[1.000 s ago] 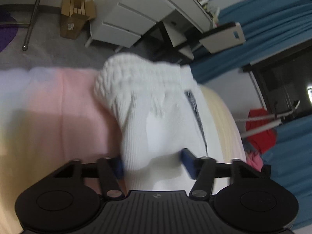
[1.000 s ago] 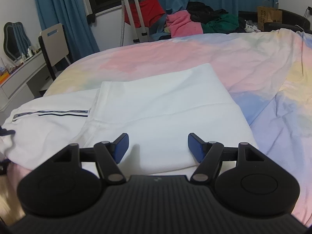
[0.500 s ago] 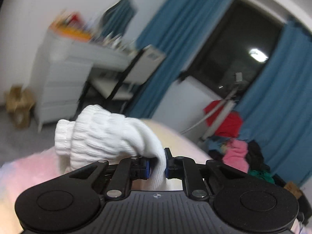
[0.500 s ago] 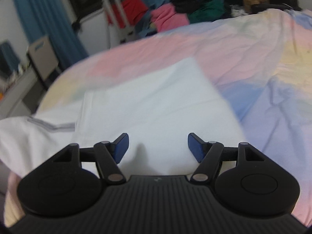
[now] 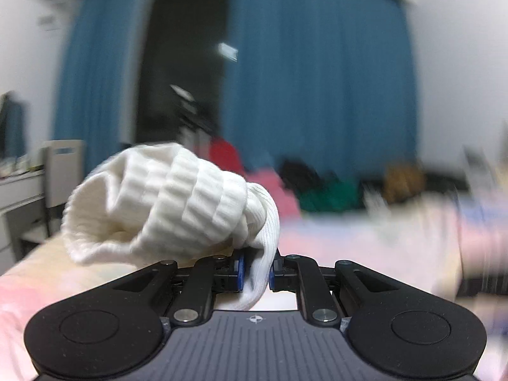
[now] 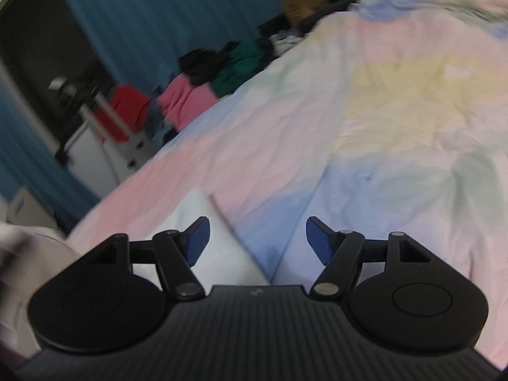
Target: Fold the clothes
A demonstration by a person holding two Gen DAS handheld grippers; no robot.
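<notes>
Garment: white knit piece with ribbed cuff (image 5: 165, 203), raised above the bed (image 5: 47, 273) in the left wrist view; the rest of it, a flat white panel (image 6: 203, 247), lies on the pastel bedspread (image 6: 381, 120) in the right wrist view.

Handling, judged: light, soft, limp. It sags wherever unsupported and bunches at the cuff. The ribbing is thick and gives a good bite; the thin plain cloth is likelier to slip. Best holds look like hems and corners, so a fold line falls straight.

Left tongs (image 5: 255, 271): jaws nearly closed, pinching a fold of the white cloth just below the cuff. They have just been closing, with cloth between them; both blue pads press on it.

Right tongs (image 6: 255, 238): jaws wide apart, holding nothing, over the panel's edge on the bedspread. Contact with the cloth cannot be told.
</notes>
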